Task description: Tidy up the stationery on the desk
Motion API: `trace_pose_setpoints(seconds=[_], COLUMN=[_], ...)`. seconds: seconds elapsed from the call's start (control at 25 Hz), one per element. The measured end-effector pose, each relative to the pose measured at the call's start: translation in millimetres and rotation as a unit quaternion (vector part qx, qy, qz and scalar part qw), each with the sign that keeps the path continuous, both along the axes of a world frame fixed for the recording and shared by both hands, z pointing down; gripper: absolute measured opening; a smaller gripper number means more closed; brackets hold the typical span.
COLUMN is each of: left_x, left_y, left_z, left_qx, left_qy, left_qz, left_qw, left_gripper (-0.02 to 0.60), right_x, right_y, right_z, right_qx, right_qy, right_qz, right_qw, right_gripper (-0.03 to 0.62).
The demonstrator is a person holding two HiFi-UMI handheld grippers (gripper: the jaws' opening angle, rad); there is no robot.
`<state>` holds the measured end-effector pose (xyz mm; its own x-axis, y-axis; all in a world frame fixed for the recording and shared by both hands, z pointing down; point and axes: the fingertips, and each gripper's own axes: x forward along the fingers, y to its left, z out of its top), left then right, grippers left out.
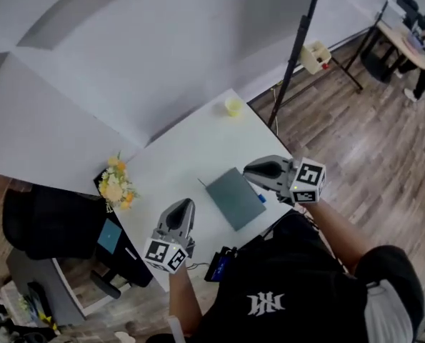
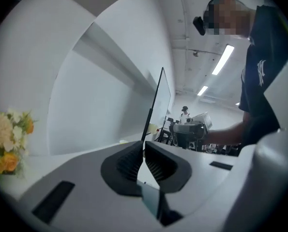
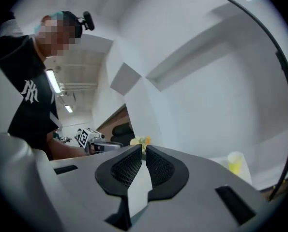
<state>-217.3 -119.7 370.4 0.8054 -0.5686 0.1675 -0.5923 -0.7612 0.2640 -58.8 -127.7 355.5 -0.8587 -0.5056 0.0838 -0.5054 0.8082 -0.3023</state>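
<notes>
Notebook front and centre: a grey-green one, lying flat and closed on the white desk, near the edge closest to the person. Just beside its right edge sits a small blue item, too small to identify.

Left hand-held gripper hovers over the desk's near-left part, left of the notebook and apart from it. Its jaws are clenched together with nothing between them, and its own view shows the 2 dark pads meeting at the tips. Right hand-held gripper hangs by the notebook's far-right corner, pointing left across the desk. Its jaws are pressed together too, and empty.

A bunch of yellow and cream flowers stands at the desk's left end, and the right gripper view catches it straight past the closed tips. A yellow cup stands at the far corner, well apart from the notebook.

Off the desk, a black stand pole rises from the wooden floor at right. A black chair sits at left.
</notes>
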Motion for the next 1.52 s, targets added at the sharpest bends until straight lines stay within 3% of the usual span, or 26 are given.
trace_pose_setpoints(seconds=[0.16,0.48,0.76,1.08,1.52], left_x=[6.9,35.0,57.5,89.8,122.4], left_y=[-1.4,21.4,44.9,98.6,198.9], left_z=[-44.0,-94.7,-118.5,-141.3,-124.2], left_qx=[0.053,0.101,0.119,0.137,0.103], left_qy=[0.027,0.046,0.044,0.024,0.008], left_qz=[0.024,0.074,0.078,0.064,0.011], left_qw=[0.9979,0.9910,0.9889,0.9883,0.9945], left_gripper=[0.003,0.003,0.003,0.003,0.003], right_x=[-1.4,5.9,21.7,36.5,68.8], right_y=[10.8,31.7,41.7,94.5,186.1], right_z=[-63.7,-113.9,-131.1,-150.3,-137.4], right_qx=[0.087,0.156,0.173,0.203,0.185], right_qy=[-0.031,-0.046,-0.043,-0.051,-0.058], right_qz=[-0.018,-0.008,-0.021,-0.081,-0.151], right_qw=[0.996,0.987,0.984,0.974,0.969], right_gripper=[0.051,0.051,0.051,0.050,0.046])
